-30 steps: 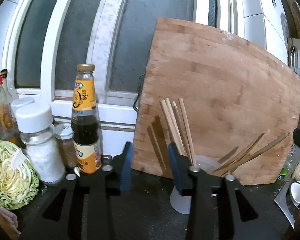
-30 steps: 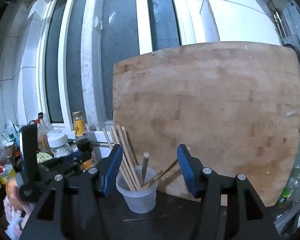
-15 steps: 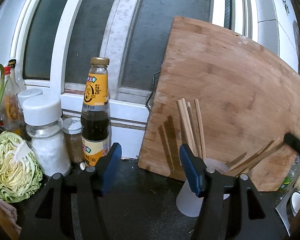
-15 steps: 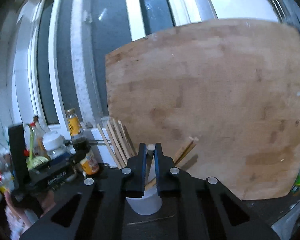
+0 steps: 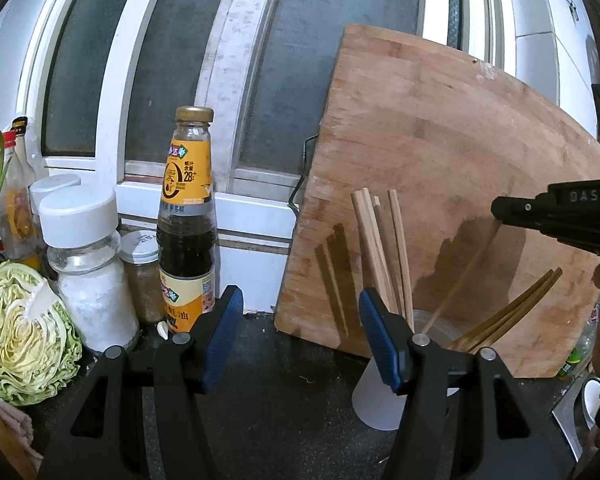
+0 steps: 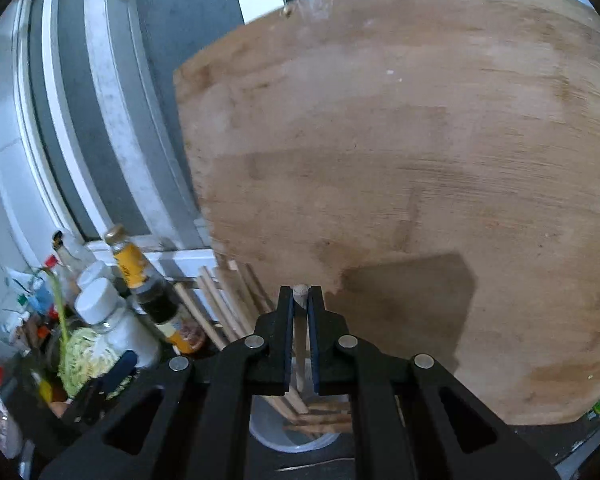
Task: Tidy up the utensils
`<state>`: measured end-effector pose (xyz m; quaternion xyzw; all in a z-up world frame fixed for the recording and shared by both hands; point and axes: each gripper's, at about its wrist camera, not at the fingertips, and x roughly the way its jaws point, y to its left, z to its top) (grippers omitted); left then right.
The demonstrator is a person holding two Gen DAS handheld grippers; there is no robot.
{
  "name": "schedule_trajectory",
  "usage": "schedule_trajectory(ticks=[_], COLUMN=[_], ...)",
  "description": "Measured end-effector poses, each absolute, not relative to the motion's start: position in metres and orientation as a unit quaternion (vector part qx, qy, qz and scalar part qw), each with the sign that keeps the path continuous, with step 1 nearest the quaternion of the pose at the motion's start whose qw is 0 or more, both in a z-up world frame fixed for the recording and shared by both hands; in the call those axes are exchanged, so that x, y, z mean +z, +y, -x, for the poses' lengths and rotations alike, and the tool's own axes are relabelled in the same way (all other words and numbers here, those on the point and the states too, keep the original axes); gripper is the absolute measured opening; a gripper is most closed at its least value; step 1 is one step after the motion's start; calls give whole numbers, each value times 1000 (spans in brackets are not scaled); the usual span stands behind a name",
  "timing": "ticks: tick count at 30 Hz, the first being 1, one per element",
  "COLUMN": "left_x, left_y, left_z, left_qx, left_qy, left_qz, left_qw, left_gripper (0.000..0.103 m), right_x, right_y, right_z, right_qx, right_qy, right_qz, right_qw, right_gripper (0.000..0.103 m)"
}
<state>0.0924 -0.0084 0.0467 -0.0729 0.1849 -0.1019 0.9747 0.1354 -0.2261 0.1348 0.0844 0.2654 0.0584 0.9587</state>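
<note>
Left gripper [image 5: 300, 334]: jaws apart, nothing between, low over dark counter [image 5: 284, 408]. Right gripper [image 6: 301, 300]: clamped on one chopstick [image 6: 300, 293], lower end in plastic cup [image 5: 374, 400]. Remaining chopsticks [image 5: 380, 248] stand in cup. Behind: cutting board [image 5: 440, 184], sauce bottle [image 5: 186, 220], salt jar [image 5: 90, 268], cabbage half [image 5: 20, 336].
</note>
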Motion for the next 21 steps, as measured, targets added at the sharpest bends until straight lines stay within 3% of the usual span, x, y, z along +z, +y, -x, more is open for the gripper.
schedule_trajectory(ticks=[6, 8, 9, 10, 21], left_x=[47, 47, 47, 47, 45], left_y=[-14, -15, -16, -16, -13], left_z=[-88, -86, -86, -86, -91], left_qx=[-95, -90, -88, -86, -70], left_qy=[176, 172, 171, 171, 181], left_qz=[55, 49, 48, 47, 48], left_qw=[978, 980, 980, 980, 980], left_gripper=[64, 67, 70, 70, 84], right_x=[129, 132, 132, 133, 117], right_y=[-231, -233, -234, -235, -272], right_z=[-123, -110, -100, -94, -17], right_qx=[52, 50, 43, 42, -6], right_qy=[238, 217, 203, 199, 168], right_qz=[-68, -63, -58, -53, -96], right_qw=[967, 973, 976, 978, 981], right_gripper=[11, 27, 40, 44, 50])
